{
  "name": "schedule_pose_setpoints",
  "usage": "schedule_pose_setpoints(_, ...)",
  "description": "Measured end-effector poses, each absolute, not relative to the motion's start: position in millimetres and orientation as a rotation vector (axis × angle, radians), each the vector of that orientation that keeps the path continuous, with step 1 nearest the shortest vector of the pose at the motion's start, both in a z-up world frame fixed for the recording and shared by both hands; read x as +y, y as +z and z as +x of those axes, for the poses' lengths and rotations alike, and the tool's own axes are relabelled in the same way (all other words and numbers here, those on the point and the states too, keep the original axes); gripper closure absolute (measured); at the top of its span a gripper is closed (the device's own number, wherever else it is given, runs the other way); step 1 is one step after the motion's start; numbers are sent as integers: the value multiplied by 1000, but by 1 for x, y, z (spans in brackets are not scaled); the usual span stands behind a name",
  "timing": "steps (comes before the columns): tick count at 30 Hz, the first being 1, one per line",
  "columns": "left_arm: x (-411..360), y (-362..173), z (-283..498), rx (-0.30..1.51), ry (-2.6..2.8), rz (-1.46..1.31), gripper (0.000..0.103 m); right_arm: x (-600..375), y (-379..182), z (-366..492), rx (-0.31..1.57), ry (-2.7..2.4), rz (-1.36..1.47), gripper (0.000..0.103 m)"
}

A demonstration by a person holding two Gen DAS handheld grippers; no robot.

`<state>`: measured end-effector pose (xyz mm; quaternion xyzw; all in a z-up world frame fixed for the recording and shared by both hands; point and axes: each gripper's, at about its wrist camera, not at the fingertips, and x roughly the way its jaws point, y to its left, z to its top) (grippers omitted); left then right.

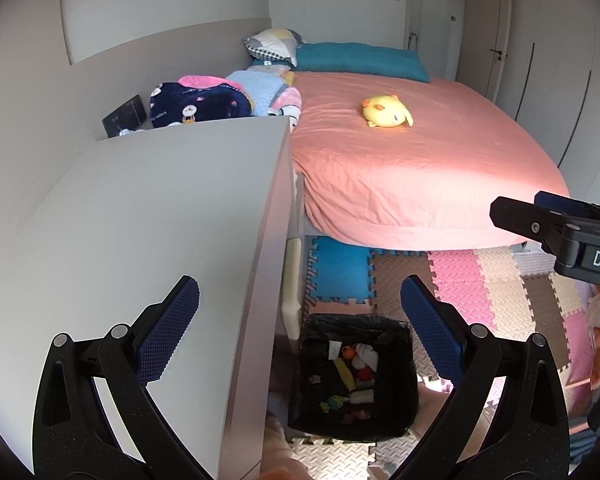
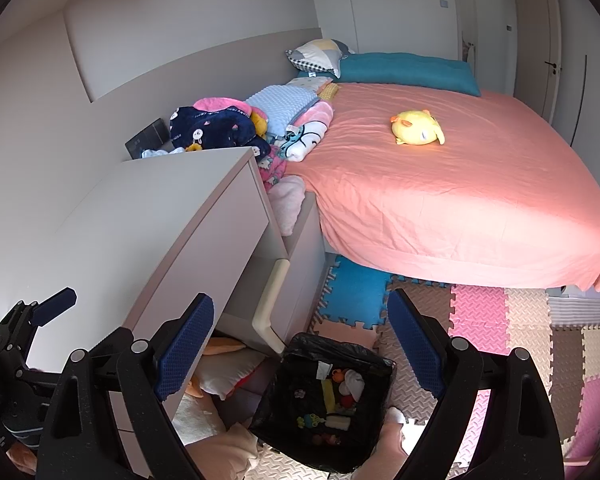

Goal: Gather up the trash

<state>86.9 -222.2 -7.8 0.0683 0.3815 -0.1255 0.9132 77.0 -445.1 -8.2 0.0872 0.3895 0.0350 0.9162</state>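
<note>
My left fingers stand wide apart with nothing between them, their blue pads knurled in a fine grid on matte black arms; my right fingers are spread just as wide and just as empty. Below both sits the trash bin, a squarish tub lined with a crinkled, glossy black bag whose rim folds loosely over the edge. Inside lies the collected trash: a white crumpled wad, a yellow strip, small red and orange bits, a green piece and a pale scrap of paper. The bin stands on the foam floor mat, interlocking tiles in blue, pink, tan and cream with a ridged surface and toothed seams. Just left of the bin rises the smooth grey cabinet, its flat top bare and its straight front edge close to my left fingers. Beyond it the bed spreads a wrinkled salmon sheet with a rounded corner overhanging the mat; a soft yellow plush toy lies on it. The mat to the right of the bin is open.
</note>
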Motion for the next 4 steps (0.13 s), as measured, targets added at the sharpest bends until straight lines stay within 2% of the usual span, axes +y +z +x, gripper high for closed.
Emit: schedule_pose_setpoints(4, -222, -7, 84, 769, -269, 149, 6, -447, -7, 76, 801, 71, 176, 15)
